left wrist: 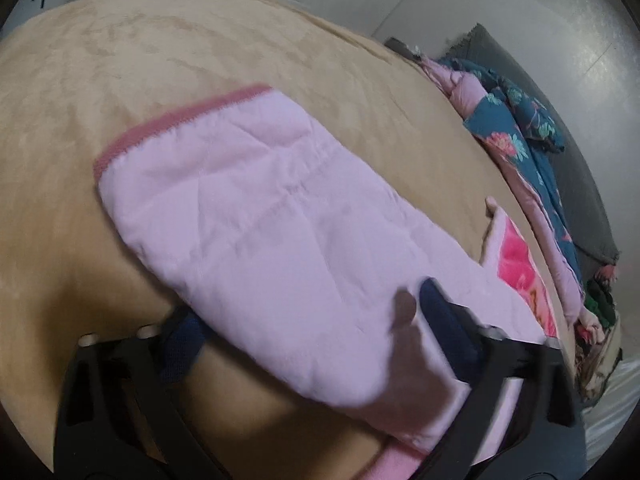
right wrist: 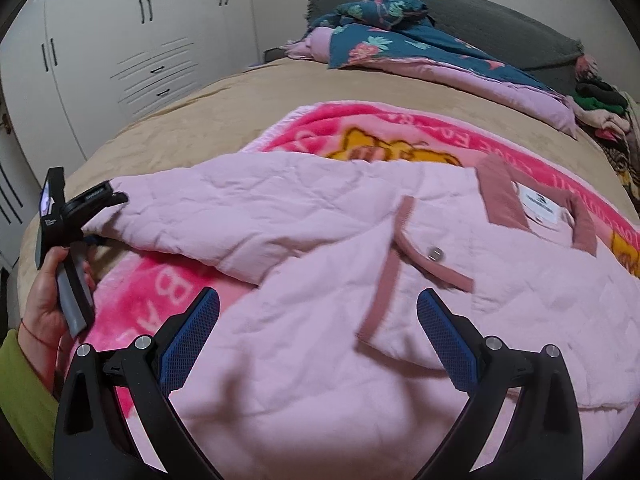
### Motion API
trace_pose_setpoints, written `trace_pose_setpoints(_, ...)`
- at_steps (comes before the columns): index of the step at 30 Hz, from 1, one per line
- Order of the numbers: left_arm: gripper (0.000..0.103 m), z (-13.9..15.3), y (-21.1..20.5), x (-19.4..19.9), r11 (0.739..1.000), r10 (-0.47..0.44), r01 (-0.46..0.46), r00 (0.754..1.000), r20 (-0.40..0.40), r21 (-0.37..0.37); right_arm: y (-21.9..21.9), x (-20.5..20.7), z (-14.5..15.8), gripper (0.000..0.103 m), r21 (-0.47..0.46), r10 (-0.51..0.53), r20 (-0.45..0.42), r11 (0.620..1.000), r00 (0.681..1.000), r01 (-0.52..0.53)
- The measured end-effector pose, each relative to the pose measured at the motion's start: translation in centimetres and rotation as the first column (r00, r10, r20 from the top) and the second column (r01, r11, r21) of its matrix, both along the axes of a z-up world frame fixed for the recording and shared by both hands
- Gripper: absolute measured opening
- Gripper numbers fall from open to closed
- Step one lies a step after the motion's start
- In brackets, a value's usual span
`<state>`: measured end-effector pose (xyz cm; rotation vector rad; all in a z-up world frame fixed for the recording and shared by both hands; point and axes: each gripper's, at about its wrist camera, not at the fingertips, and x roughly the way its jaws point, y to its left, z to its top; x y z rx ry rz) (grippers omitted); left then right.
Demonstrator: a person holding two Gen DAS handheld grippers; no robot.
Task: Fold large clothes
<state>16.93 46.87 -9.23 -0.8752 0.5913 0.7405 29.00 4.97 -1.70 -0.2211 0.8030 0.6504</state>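
A pale pink quilted jacket (right wrist: 320, 264) with dusty-pink trim lies spread on a bright pink cartoon blanket (right wrist: 168, 296). Its sleeve (left wrist: 256, 216) stretches away from my left gripper (left wrist: 310, 324), cuff at the far end. The sleeve's near part lies between the left fingers, draping over the left fingertip (left wrist: 180, 336). The pads stand far apart and the cloth between them is not bunched, so this gripper is open. In the right wrist view a hand (right wrist: 44, 300) holds the left gripper (right wrist: 116, 198) at the sleeve's left end. My right gripper (right wrist: 318, 308) hovers open over the jacket's body.
The tan bed cover (left wrist: 120, 60) stretches beyond the sleeve. A teal floral quilt (right wrist: 400, 44) with pink lining is bunched at the headboard (right wrist: 500, 20). A heap of clothes (right wrist: 604, 108) sits at the far right. White wardrobes (right wrist: 120, 40) stand to the left of the bed.
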Motion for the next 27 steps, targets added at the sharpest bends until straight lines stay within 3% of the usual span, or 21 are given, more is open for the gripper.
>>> trace_pose_setpoints(3,0.035,0.0,0.6,-0.9,1.000,0.021,-0.021,0.999,0.049,-0.011,-1.0,-0.1,-0.3,0.098,-0.011,-0.016,-0.002,1.000,1.000,0.016)
trace_pose_setpoints(6,0.018,2.0,0.2,-1.4,0.999,0.008,-0.011,0.997,0.077,0.043,-1.9,-0.4,-0.1,0.098,-0.013,-0.032,0.011,0.999,0.999,0.032)
trace_pose_setpoints(14,0.012,9.5,-3.1,-2.9,0.983,-0.073,0.041,0.982,0.177,0.180,-5.4,-1.4,0.9,0.098,0.033,-0.065,0.009,0.997,0.998,0.065)
trace_pose_setpoints(19,0.011,14.4,-7.9,-3.4,0.965,-0.174,0.112,0.951,0.256,0.238,-8.1,-2.3,1.6,0.098,0.031,-0.104,0.036,0.994,0.994,0.103)
trace_pose_setpoints(27,0.011,21.4,-16.4,-1.4,0.889,-0.342,0.238,0.913,0.224,0.391,-13.2,-4.7,3.3,0.098,0.057,-0.145,0.077,0.988,0.986,0.140)
